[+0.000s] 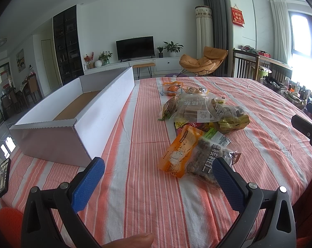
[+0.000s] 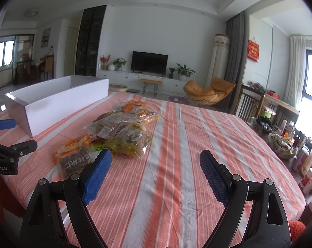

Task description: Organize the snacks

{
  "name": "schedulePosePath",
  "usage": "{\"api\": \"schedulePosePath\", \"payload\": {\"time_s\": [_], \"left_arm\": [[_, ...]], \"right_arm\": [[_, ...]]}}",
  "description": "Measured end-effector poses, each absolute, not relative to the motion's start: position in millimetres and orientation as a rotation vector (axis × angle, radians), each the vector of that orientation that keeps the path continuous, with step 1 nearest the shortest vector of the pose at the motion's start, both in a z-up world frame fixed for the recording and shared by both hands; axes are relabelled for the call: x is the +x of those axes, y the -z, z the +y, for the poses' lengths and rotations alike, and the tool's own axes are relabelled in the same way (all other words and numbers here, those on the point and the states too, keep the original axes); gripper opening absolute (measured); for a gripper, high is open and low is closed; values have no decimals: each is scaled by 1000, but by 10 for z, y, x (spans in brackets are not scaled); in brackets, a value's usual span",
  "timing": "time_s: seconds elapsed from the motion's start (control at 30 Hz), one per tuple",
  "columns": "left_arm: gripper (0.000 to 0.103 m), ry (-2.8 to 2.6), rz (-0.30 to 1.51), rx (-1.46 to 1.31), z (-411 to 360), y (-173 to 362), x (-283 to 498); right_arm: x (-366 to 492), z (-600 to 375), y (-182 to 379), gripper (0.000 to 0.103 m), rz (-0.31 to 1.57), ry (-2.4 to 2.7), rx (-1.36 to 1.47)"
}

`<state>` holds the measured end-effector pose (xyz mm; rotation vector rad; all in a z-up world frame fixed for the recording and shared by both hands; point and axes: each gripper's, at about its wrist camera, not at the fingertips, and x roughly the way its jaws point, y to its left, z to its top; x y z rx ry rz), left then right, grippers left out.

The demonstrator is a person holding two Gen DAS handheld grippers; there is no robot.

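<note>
Left gripper (image 1: 160, 165): jaws wide apart, nothing between the pads. Right gripper (image 2: 156, 159): likewise spread, empty, over bare striped tablecloth (image 2: 176, 144).

Pile of snack packets (image 1: 199, 111) lies ahead and slightly right of the left gripper, ahead-left of the right one. Nearest, an orange packet (image 1: 180, 150) just ahead of the left gripper's right finger, long axis running away from it.

White cardboard box (image 1: 98, 113), open-topped, ahead-left of both; long axis points away toward the far wall.
</note>
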<state>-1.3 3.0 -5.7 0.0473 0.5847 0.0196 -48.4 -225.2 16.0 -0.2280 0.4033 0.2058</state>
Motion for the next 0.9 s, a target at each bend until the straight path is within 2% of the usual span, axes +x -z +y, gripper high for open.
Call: {"api": "schedulePosePath", "payload": {"time_s": [0.3,0.6,0.9], "left_arm": [[103,-31,580,51,89,35,-20],[103,-102,630,-39,757,47,19],[103,10,715,-12,563,207,24]], "right_arm": [[-485,-2250,-159,90,404,-205,-229],[-471,-2247,-86,90,428,-224,-243],[-354,-1977,225,90,642,-432,-284]]}}
